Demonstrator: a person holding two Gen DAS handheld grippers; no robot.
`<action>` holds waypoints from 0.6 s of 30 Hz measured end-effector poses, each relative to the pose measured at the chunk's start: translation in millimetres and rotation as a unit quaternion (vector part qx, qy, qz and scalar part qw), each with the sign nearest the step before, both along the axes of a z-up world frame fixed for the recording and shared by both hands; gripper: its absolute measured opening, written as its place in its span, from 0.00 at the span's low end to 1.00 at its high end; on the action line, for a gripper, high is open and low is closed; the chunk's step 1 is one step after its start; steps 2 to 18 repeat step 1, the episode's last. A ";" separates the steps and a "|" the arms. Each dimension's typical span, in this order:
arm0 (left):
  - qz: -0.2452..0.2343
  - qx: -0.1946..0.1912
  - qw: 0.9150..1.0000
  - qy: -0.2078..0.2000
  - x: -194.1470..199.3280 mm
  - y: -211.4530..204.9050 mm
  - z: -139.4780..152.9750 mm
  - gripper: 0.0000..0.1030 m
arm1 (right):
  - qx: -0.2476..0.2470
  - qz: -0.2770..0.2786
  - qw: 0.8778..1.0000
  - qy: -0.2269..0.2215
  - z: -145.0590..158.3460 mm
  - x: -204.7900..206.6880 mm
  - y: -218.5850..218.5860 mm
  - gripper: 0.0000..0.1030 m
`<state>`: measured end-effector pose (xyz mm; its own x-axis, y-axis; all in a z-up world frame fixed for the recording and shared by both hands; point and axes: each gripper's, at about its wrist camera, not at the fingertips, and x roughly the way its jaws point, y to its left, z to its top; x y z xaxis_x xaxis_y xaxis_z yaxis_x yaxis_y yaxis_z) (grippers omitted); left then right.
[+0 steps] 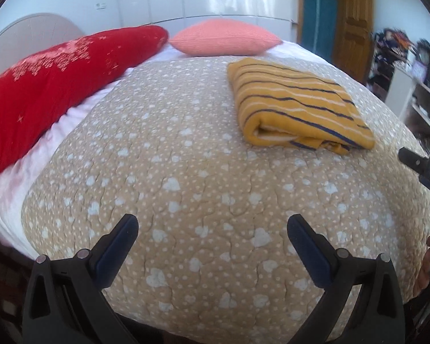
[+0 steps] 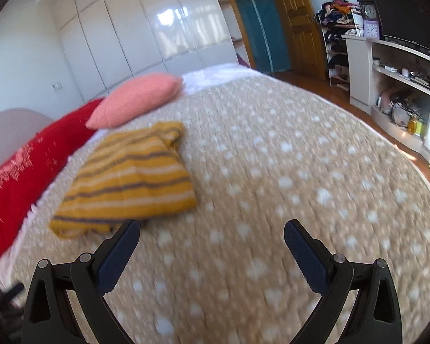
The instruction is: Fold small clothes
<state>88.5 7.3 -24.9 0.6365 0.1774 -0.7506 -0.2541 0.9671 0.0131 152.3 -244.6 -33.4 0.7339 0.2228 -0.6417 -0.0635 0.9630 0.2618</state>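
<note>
We are holding the left gripper [image 1: 212, 226] and right gripper [image 2: 212, 232] with jaws open, gripping nothing. The folded shirt [image 1: 295, 100] is lying on the bed [image 1: 186, 172] at one o'clock.

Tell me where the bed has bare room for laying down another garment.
Bare quilt stretches between the folded striped garment and the near edge, under both open hand-held grippers. Crowded: the head end, with the red pillow and pink cushion.
</note>
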 end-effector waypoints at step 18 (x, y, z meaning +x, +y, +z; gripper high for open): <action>-0.001 -0.001 1.000 0.000 0.3 -0.4 0.8 1.00 | -0.003 0.006 1.000 0.004 0.0 -1.6 0.1 1.00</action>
